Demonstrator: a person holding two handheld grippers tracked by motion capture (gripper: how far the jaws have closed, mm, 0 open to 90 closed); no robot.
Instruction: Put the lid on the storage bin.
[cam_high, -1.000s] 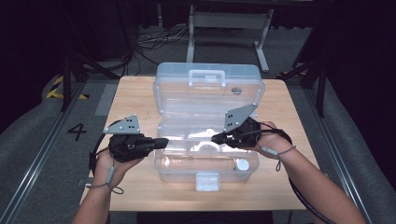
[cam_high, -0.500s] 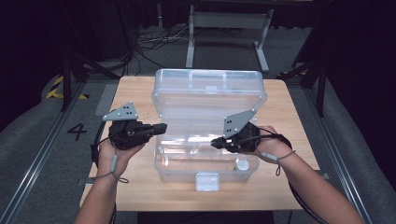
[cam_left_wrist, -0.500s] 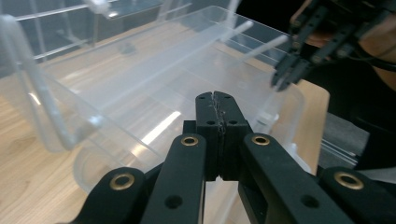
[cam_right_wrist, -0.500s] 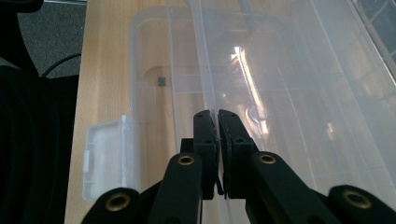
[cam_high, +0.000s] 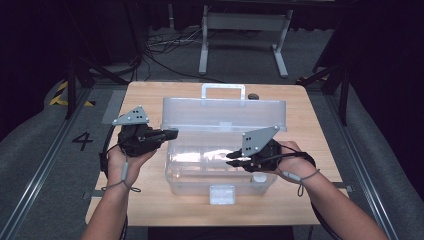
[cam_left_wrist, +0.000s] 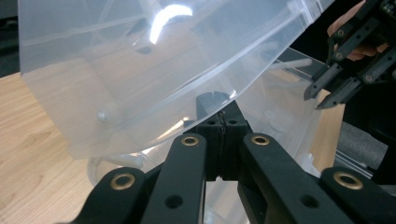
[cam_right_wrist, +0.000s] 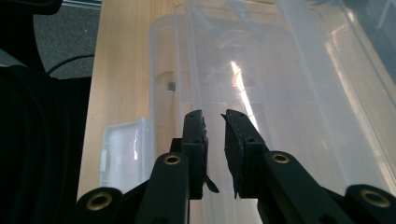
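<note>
A clear plastic storage box (cam_high: 220, 172) stands on the wooden table (cam_high: 145, 95). Its hinged lid (cam_high: 225, 116) is raised and tilts forward over the base, white handle (cam_high: 223, 90) on top. My left gripper (cam_high: 172, 133) is shut, its tips against the lid's left edge. In the left gripper view the closed jaws (cam_left_wrist: 223, 119) reach under the lid's (cam_left_wrist: 140, 70) rim. My right gripper (cam_high: 231, 157) hovers over the base's right part. It is slightly open (cam_right_wrist: 214, 116), with nothing between the fingers, and looks down into the box (cam_right_wrist: 289, 93).
A white latch (cam_high: 222, 194) (cam_right_wrist: 122, 149) hangs at the box's front wall. A small white round thing (cam_high: 258, 177) lies inside the box at the right. A small dark object (cam_high: 253, 96) sits on the table behind the lid. Bare wood flanks the box.
The lid has swung up from lying flat behind the base and now tilts over it. My left gripper rose and moved away with the lid's edge. The right gripper shifted slightly right.
</note>
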